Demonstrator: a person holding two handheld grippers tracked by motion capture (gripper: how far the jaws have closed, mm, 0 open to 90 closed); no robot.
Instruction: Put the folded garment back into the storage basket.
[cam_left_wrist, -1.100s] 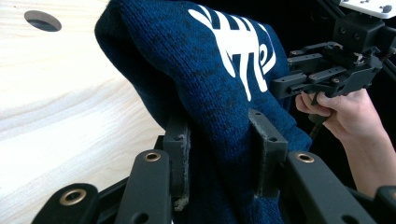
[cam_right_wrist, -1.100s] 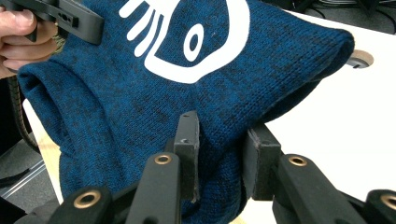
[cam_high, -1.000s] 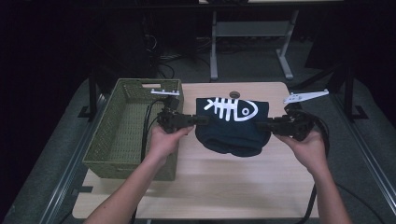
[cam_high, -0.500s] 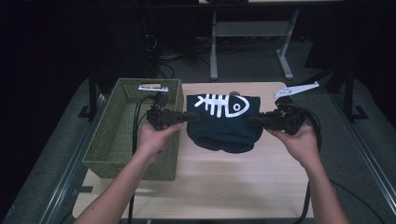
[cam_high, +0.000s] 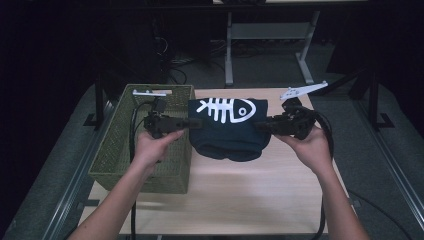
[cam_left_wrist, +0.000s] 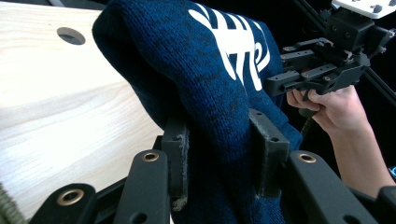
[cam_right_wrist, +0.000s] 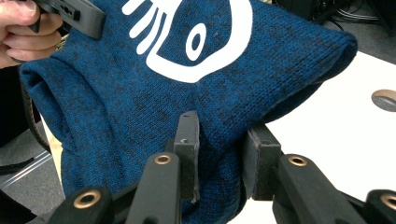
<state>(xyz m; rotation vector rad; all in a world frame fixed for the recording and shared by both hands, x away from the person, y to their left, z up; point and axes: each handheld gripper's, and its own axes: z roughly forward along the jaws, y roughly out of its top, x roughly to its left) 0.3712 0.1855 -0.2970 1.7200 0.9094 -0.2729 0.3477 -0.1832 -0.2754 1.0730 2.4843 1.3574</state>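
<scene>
Sagging between its two held sides above the pale wooden table (cam_high: 240, 190), just right of the green woven basket (cam_high: 120, 150), the folded navy knitted jumper with a white fishbone print (cam_high: 227, 131) looks soft and light. Left gripper (cam_left_wrist: 219, 144) pinches one thick edge; right gripper (cam_right_wrist: 219, 144) clamps the opposite fold.

A dark blue knit sweater (cam_high: 227, 130) bears a white fish-skeleton print beside an olive-green basket (cam_high: 120, 150).

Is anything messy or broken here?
Nothing stands out. The folded blue sweater hangs evenly between the left gripper and right gripper, beside the green basket.
</scene>
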